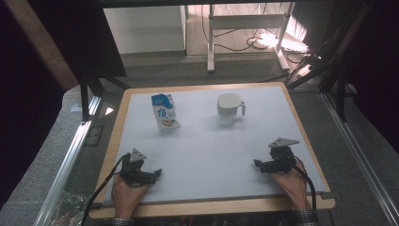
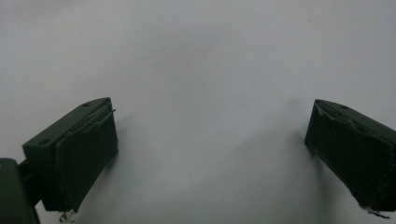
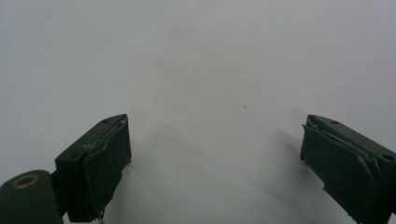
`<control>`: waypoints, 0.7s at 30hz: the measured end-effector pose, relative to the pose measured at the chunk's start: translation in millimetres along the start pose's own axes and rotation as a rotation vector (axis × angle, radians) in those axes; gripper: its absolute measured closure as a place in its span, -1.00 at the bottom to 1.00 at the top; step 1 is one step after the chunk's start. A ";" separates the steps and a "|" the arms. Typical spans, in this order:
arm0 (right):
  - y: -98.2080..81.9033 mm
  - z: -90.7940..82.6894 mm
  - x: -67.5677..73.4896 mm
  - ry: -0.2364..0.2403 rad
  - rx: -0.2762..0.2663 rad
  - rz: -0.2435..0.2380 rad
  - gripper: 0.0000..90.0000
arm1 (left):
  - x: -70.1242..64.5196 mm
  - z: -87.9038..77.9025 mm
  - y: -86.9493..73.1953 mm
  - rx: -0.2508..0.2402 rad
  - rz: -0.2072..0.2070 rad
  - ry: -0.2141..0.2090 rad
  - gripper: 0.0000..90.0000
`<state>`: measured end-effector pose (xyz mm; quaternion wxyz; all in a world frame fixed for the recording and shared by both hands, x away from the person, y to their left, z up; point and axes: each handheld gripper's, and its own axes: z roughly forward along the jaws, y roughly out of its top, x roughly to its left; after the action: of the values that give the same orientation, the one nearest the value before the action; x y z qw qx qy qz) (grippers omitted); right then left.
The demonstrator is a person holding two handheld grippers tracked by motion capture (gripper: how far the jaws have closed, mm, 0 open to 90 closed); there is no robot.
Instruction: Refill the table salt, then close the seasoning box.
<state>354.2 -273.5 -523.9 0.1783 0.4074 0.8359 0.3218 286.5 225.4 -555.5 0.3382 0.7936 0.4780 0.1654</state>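
High view: left gripper [image 1: 157, 173] and right gripper [image 1: 256, 163] rest low near the table's [image 1: 211, 150] front edge, seemingly touching it; jaws wide apart, holding nothing.

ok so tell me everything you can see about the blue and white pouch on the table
The blue and white pouch looks like a soft, glossy bag, blue across its upper part and white below, with large pale characters on its face and a round orange-toned picture near the base. It stands on its bottom, leaning a little, on the far left part of the white table. It looks unopened, though the top is too small to be sure. Only the table touches it; the white mug stands apart to its right.
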 end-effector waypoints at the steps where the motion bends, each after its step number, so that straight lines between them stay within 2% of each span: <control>1: 4.1 -1.3 -0.4 0.009 -0.018 0.001 -0.76 | 0.0 0.0 0.0 0.000 0.000 0.000 -0.96; 4: 9.3 -2.4 -1.5 0.011 -0.027 0.014 -0.76 | 0.0 0.0 -0.1 0.000 -0.001 0.000 -0.96; 7: 18.3 -1.6 -4.6 0.033 -0.042 0.031 -0.76 | 0.2 0.0 0.0 0.000 0.003 -0.001 -0.96; 12: 28.0 2.2 -5.4 0.022 -0.040 0.007 -0.73 | 0.0 0.0 0.0 0.000 0.000 0.000 -0.96; 14: 32.3 2.9 -7.2 0.040 -0.054 0.004 -0.62 | 0.1 0.0 0.0 0.001 0.000 0.000 -0.96; 17: 34.3 5.1 -11.2 0.059 -0.084 0.016 -0.55 | 0.2 0.0 0.0 0.000 0.002 -0.001 -0.96; 21: 38.7 6.7 -14.1 0.056 -0.090 0.020 -0.54 | 0.0 0.0 0.0 0.000 0.000 0.000 -0.96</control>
<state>388.4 -264.3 -501.8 0.1698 0.3981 0.8212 0.3720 286.5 225.5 -555.5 0.3381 0.7937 0.4780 0.1652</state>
